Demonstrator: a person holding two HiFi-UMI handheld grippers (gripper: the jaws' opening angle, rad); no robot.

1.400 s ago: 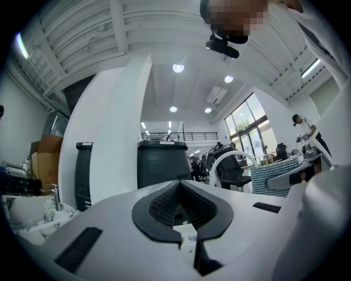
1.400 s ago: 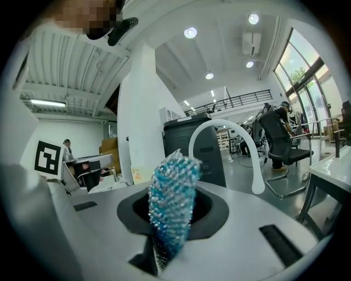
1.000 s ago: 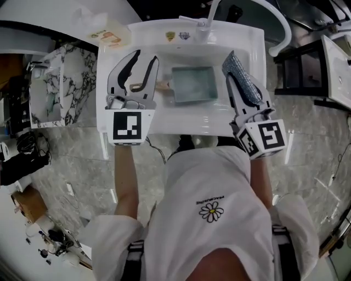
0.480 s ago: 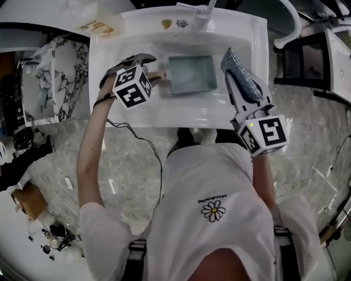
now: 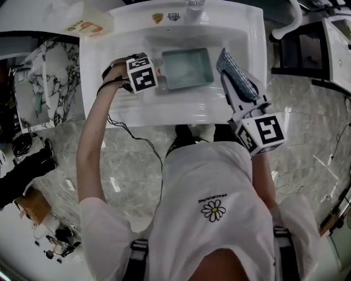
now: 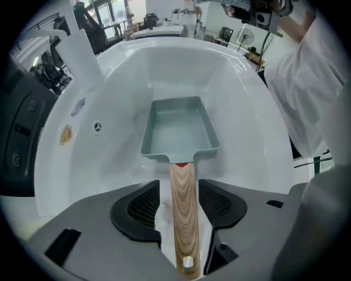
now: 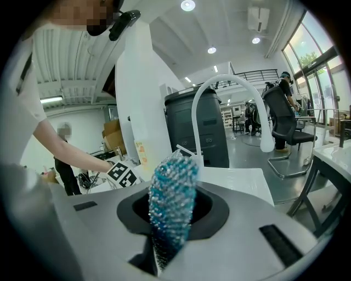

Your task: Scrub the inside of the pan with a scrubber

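Observation:
A teal rectangular pan (image 5: 186,68) lies in the white sink (image 5: 164,118), its wooden handle (image 6: 184,214) pointing toward me. My left gripper (image 5: 143,74) points straight down into the basin over that handle. In the left gripper view the handle runs between the jaws of the left gripper (image 6: 179,193) with a gap on each side. The jaws have just been closing a little and do not press on it. My right gripper (image 5: 238,90) hovers over the sink's right rim, shut on a blue-silver mesh scrubber (image 5: 236,71), which stands up between the jaws (image 7: 173,192).
The faucet (image 5: 192,4) stands at the sink's far edge. A small printed packet (image 5: 88,26) lies at the sink's far left corner. A marble-patterned counter (image 5: 49,71) is to the left, and a white curved pipe (image 7: 230,93) rises to the right.
My left gripper dropped from above the sink's front rim into the basin, turning to point down over the pan handle. The right gripper sank slightly with the scrubber.

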